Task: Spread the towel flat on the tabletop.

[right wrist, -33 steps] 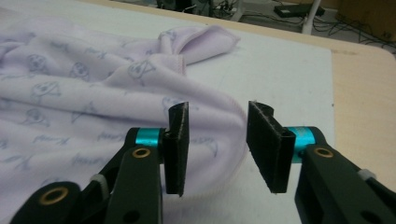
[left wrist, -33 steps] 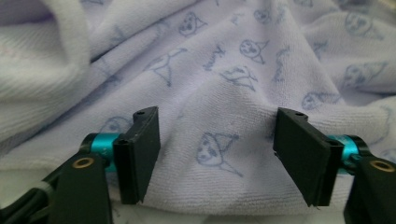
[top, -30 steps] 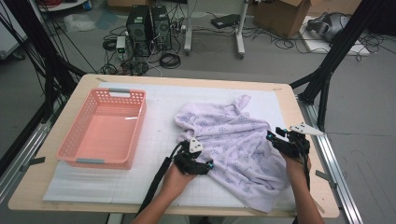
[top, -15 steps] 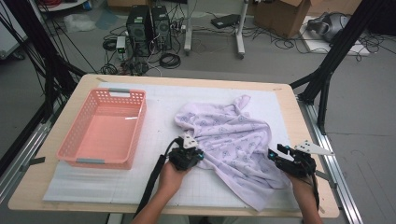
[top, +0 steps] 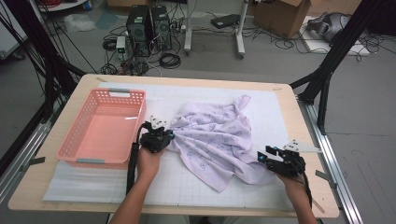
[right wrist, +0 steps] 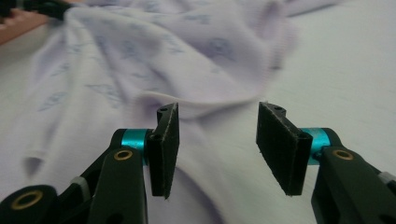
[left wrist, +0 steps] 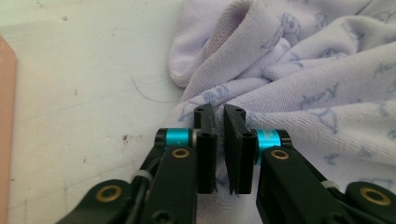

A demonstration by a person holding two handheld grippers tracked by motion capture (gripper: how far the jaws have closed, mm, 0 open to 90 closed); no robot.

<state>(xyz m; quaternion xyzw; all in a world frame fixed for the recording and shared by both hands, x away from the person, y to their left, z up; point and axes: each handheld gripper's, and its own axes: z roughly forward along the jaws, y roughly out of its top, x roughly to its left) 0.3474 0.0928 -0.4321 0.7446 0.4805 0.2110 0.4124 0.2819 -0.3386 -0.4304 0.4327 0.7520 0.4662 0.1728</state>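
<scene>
High view: left gripper [top: 161, 138] was clamped on the left edge of the lilac printed cloth [top: 215, 140]; its own view showed the jaws nearly together, pinching a fold of that cloth [left wrist: 299, 84]. Right gripper [top: 273, 158] stood at the cloth's near right corner with its jaws wide apart, nothing between them; in its view the cloth [right wrist: 154, 65] lay just ahead and under the jaws, hem not yet taken. Cloth was crumpled and spread on the white mat [top: 187, 196], reaching away from both grippers toward the far side. Pink basket [top: 81, 140] sat empty just left of the left gripper. Judgement: early stage. One edge secured, second grasp pending, cloth neither straightened nor folded, nothing binned.
</scene>
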